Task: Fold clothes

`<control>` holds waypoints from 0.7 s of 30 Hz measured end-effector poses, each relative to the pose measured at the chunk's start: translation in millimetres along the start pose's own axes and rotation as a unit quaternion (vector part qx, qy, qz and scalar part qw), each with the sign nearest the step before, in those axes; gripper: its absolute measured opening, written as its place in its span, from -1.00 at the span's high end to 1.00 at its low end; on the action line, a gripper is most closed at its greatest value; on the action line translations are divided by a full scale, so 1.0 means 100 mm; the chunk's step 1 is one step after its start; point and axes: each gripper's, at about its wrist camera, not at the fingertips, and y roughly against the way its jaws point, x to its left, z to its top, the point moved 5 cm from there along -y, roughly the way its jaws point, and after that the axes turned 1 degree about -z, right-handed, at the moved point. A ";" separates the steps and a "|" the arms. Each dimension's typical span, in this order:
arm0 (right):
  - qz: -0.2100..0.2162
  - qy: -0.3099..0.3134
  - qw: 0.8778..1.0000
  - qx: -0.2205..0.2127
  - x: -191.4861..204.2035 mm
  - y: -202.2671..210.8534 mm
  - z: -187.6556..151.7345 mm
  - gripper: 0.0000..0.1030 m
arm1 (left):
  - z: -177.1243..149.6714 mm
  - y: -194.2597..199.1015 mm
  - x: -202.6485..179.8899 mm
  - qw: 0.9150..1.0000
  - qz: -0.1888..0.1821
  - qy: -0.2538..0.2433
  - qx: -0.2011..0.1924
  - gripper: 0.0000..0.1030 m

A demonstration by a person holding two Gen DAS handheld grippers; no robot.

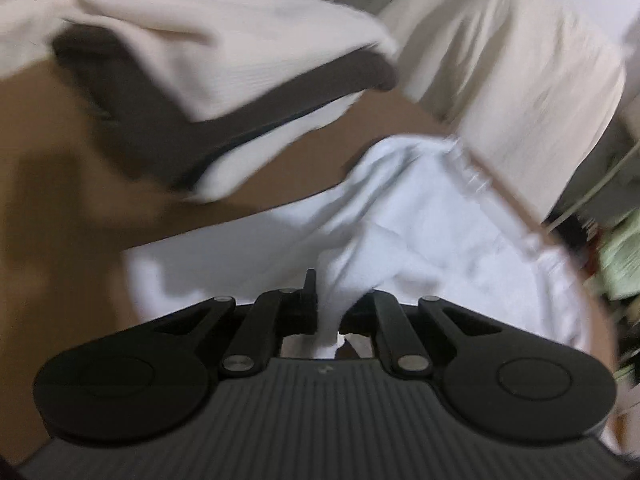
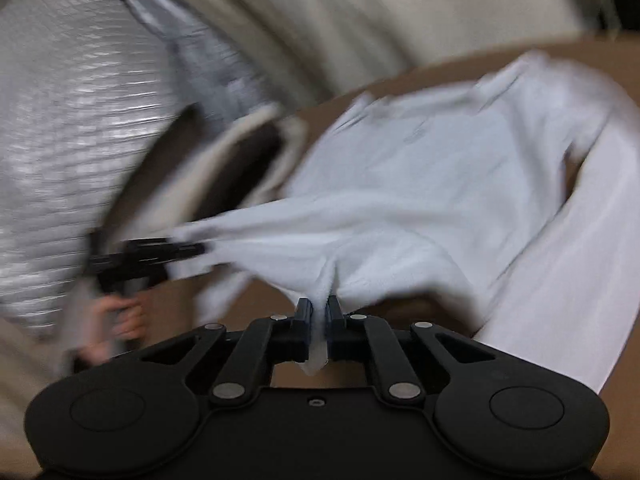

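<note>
A white long-sleeved garment (image 2: pixel 440 184) lies spread over a brown table (image 2: pixel 280 292), its sleeve (image 2: pixel 560 272) trailing down the right side. My right gripper (image 2: pixel 319 308) is shut on a pinched fold of its near edge. In the right wrist view my left gripper (image 2: pixel 192 249) is at the left, gripping another corner of the same cloth, with a hand (image 2: pixel 120 320) below it. The left wrist view shows the left gripper (image 1: pixel 336 304) shut on bunched white garment (image 1: pixel 420 232) cloth. Both views are motion-blurred.
A folded cream and dark brown garment (image 1: pixel 224 64) lies on the brown table (image 1: pixel 72 208) beyond the white one. Pale fabric (image 1: pixel 520 80) hangs at the right. A silvery quilted surface (image 2: pixel 80 120) fills the left of the right wrist view.
</note>
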 end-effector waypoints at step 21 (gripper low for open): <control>-0.209 0.035 0.977 0.015 -0.48 0.39 0.27 0.33 | -0.63 0.23 -1.72 0.976 -0.030 -0.212 -0.035 -0.51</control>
